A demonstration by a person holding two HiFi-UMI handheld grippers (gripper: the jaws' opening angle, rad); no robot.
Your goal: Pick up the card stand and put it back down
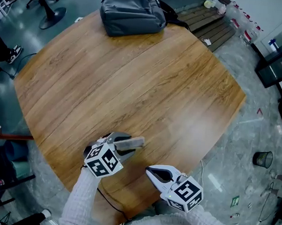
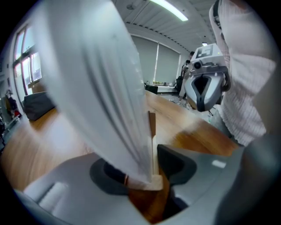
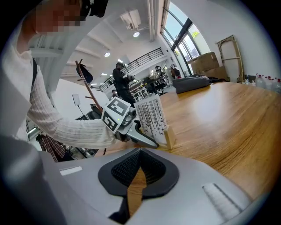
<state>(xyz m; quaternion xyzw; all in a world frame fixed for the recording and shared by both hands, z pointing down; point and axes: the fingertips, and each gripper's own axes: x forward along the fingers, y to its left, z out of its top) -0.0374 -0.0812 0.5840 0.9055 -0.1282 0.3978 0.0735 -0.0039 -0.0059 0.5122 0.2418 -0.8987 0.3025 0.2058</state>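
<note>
Partly, left gripper (image 1: 123,144) hides the card stand (image 1: 135,142).

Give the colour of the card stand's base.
Pale natural wood; the card stand base shows best in the right gripper view.

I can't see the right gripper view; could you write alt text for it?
The left gripper, on a white-sleeved arm, grips a card stand standing on a wooden table. In the foreground, the right gripper is shut and empty.

Overhead, card stand (image 1: 130,143) shared (left closest)
</note>
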